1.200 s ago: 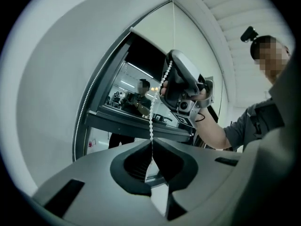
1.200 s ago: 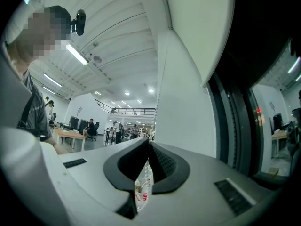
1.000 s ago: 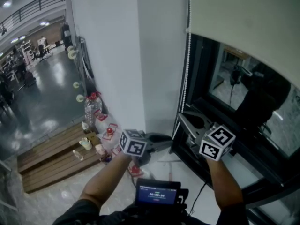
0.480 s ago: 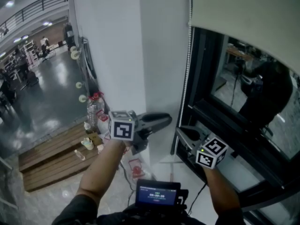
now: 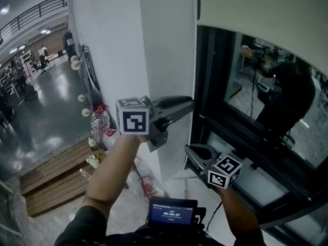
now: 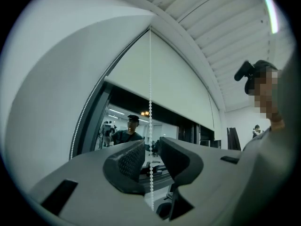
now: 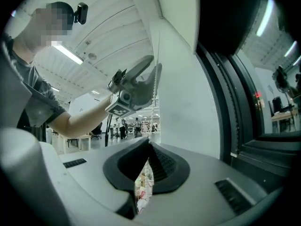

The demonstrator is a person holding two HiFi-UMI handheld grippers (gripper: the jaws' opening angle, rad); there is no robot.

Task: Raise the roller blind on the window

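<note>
Here, ribbed left fingers [image 6: 129,161], just opening, straddle the white beaded chain [image 6: 150,79]; right fingers [image 7: 162,166] clench it below.

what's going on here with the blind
A person is working the bead chain to raise the roller blind, which is partly up over the window. The right gripper is clamped on the chain low down. The left gripper, higher up, has just been opening its jaws, with the chain running loose between them.

I count two grippers, the left gripper [image 5: 190,103] and the right gripper [image 5: 188,150], one roller blind [image 5: 266,14], one bead chain [image 6: 150,69], one window [image 5: 256,101], one water bottle [image 5: 97,127] and one small screen [image 5: 173,212]
</note>
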